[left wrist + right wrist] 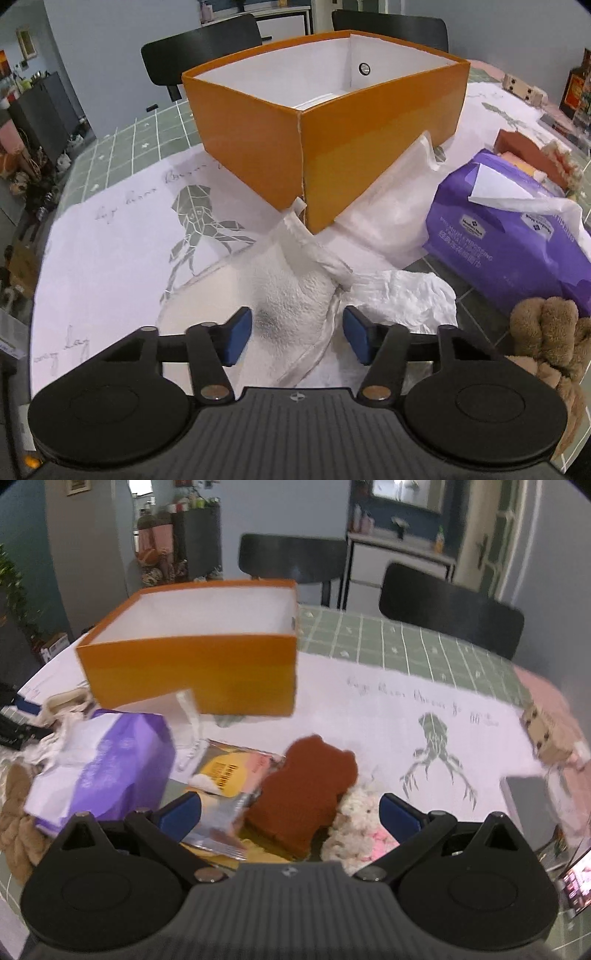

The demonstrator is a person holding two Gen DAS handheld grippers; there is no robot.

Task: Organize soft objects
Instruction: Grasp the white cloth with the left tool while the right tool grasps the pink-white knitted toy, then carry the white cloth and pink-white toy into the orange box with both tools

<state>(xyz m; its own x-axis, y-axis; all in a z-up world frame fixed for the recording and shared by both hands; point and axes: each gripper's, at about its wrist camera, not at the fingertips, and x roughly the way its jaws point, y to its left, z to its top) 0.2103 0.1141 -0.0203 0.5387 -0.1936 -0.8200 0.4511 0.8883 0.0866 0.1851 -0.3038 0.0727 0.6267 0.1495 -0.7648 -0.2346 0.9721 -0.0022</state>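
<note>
The open cardboard box [369, 147] was orange outside and white inside. The soft plastic tissue pack [517, 236] was purple with white print. The knobbly towelling cloth [295, 291] was white, the plush toy [546, 332] light brown. The counter [122, 147] was green with a white grid, its paper sheet [110, 258] white with a grey geometric frog. The flat foam figure [303, 794] was rust-brown

Table [122, 147] w/ white cloth [110, 240]: orange box [332, 147], tissue pack [509, 236]

The right view is blurry, the box [325, 122] hides its own floor, and the brown toy [550, 339] is cut off.
</note>
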